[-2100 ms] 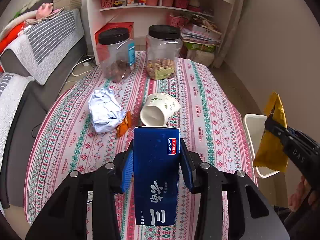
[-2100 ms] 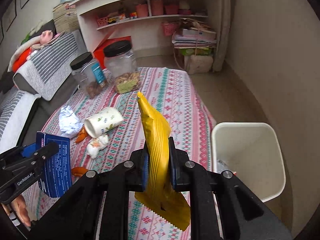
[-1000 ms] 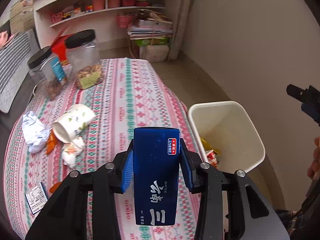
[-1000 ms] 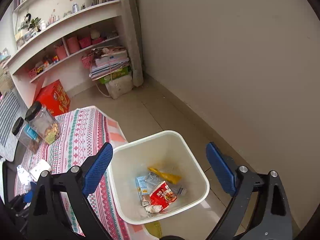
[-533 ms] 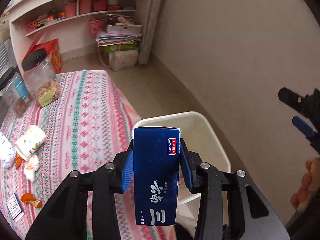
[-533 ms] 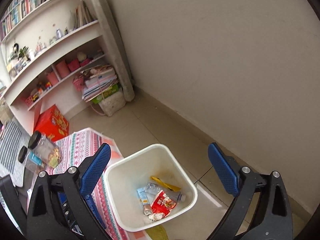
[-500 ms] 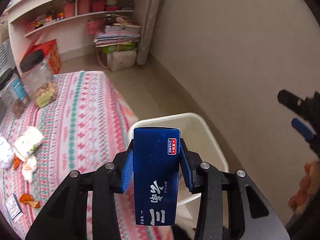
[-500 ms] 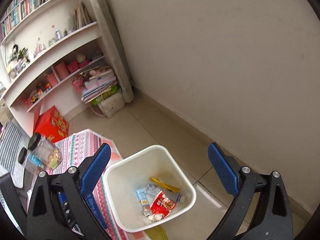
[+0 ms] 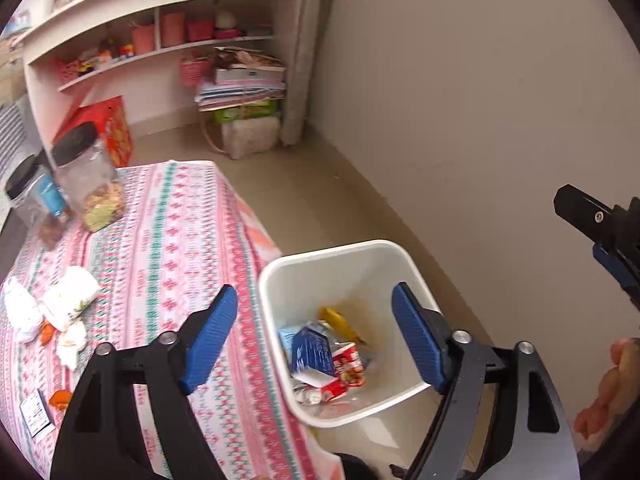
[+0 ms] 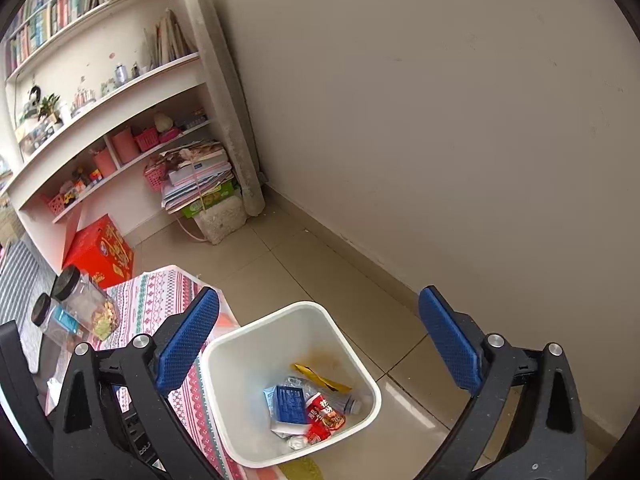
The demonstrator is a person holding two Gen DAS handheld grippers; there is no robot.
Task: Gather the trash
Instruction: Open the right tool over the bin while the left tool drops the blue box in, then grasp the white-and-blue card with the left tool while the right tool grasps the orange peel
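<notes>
From my left wrist camera, the table [image 9: 168,240] edge under its patterned cloth runs just beside the white bin [image 9: 280,276], with bare floor between bin and wall. My left gripper [image 9: 316,340] hangs over the bin, its jaws opening with nothing between them; the blue carton [image 9: 310,350] lies inside among a yellow wrapper [image 9: 340,320] and a red packet [image 9: 350,364]. This view alone shows the trash left on the table: crumpled paper [image 9: 20,312], a tipped paper cup [image 9: 70,296] and orange scraps [image 9: 60,398]. From my right wrist camera, my right gripper [image 10: 320,354] is spread wide and empty above the same bin [image 10: 348,344]; the blue carton [image 10: 290,402] is clearer here, and open tiled floor [image 10: 320,264] stretches towards the wall.
</notes>
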